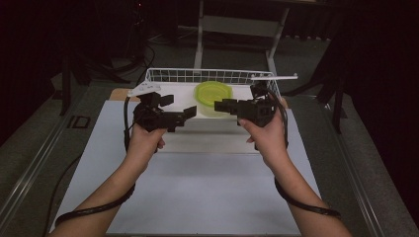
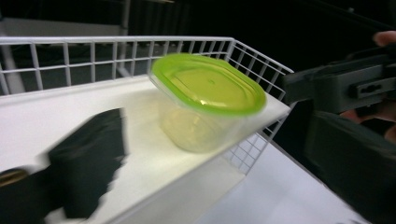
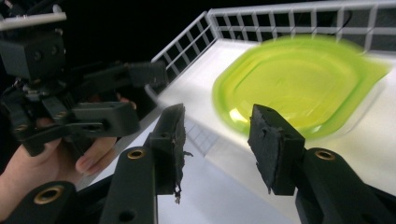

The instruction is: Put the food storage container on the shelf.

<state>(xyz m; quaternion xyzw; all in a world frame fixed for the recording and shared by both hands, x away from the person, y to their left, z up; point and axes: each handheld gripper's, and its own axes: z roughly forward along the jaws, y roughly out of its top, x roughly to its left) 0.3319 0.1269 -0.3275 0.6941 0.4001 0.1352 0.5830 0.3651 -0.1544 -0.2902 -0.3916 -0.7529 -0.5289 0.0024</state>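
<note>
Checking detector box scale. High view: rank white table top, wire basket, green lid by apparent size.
1. white table top
2. wire basket
3. green lid
Clear gaps between all three; the table top lies nearer the camera.

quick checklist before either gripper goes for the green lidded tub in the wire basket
1. Lid on tub: the green lid sits flat on the clear container. ok
2. Container placement: it stands upright inside the white wire basket, near the right wall. ok
3. Right gripper ready: jaws apart, nothing between them, aimed at the lid. ok
4. Left gripper ready: held short of the basket; its jaw gap is blurred in its own view. cannot tell
5. Grippers apart from each other: a gap shows between them in the high view. ok
6. Contents of the container: too blurred to judge. cannot tell
</note>
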